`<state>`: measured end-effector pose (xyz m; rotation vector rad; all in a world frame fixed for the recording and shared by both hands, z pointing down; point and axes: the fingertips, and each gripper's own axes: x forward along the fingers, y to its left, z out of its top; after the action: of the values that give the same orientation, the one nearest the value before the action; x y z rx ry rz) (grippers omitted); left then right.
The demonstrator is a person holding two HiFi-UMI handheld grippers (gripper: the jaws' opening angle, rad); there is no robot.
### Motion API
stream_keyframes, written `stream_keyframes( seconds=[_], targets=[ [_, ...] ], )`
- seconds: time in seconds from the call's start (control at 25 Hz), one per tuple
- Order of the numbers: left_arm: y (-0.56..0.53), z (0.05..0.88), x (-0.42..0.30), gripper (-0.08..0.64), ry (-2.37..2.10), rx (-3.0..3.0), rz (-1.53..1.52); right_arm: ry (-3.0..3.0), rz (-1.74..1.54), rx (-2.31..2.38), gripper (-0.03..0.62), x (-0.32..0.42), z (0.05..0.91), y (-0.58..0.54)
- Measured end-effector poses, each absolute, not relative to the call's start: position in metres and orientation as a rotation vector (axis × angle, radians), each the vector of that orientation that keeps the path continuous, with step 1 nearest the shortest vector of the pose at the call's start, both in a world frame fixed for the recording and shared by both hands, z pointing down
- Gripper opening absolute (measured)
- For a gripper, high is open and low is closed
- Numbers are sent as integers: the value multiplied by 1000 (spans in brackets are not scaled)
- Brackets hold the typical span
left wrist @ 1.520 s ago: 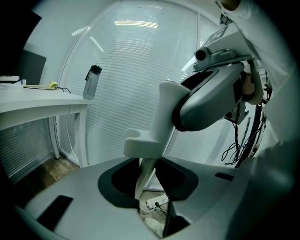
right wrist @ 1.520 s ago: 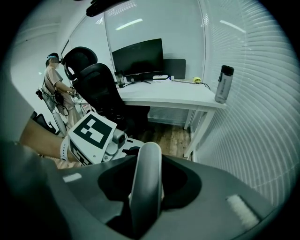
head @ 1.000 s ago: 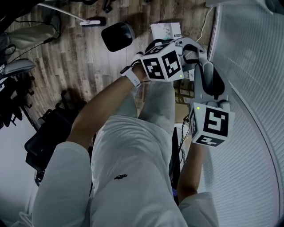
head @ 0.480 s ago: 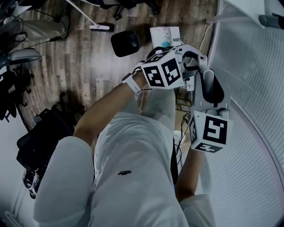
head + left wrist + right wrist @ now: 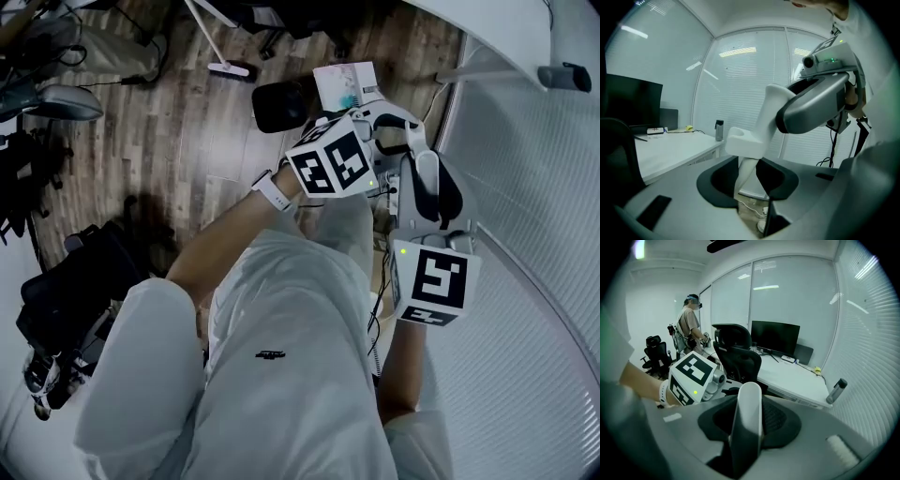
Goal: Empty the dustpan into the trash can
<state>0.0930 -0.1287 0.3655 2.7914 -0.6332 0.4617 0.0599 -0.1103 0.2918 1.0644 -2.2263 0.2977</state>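
Underfoot, a brown wood-plank floor (image 5: 178, 159) fills the left of the head view, and white slatted blinds (image 5: 525, 187) curve down the right. The person's pale trousers (image 5: 291, 375) take up the near middle. In the right gripper view a long white counter (image 5: 797, 378) runs along the glass wall, with a black office chair (image 5: 738, 357) at its left side and a black monitor (image 5: 776, 338) at its far end. A second person (image 5: 689, 329) stands far left.

The left gripper (image 5: 752, 199) and the right gripper (image 5: 747, 446) sit close together just beside the blinds, the right one nearer. Both sets of jaws pinch the white plastic handle of the dustpan (image 5: 751, 408). The right grips near its rounded top and the left farther down. The pan itself is hidden.

On the floor beyond the grippers lies a black rounded object (image 5: 279, 105); I cannot tell whether it is the trash can. A white box with turquoise print (image 5: 345, 84) is just right of it, and a white long-handled broom (image 5: 230, 67) lies to its left. A small grey bottle (image 5: 838, 389) stands at the counter's near right end.
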Motion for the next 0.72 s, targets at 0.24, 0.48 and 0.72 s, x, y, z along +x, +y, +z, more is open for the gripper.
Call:
stream_keyframes(
  seconds=[0.24,0.48,0.72],
  targets=[
    [-128,335,63,118,-738,2791,463,-2292,251,1033,129,35,262,-104],
    [-116,318,29,118,-807,2787,468,-2331,223,995,129,4,246,-89],
    [-107,311,-7,118,-890,2761,475,-2377,147,903,127,-36,235,-79]
  ],
)
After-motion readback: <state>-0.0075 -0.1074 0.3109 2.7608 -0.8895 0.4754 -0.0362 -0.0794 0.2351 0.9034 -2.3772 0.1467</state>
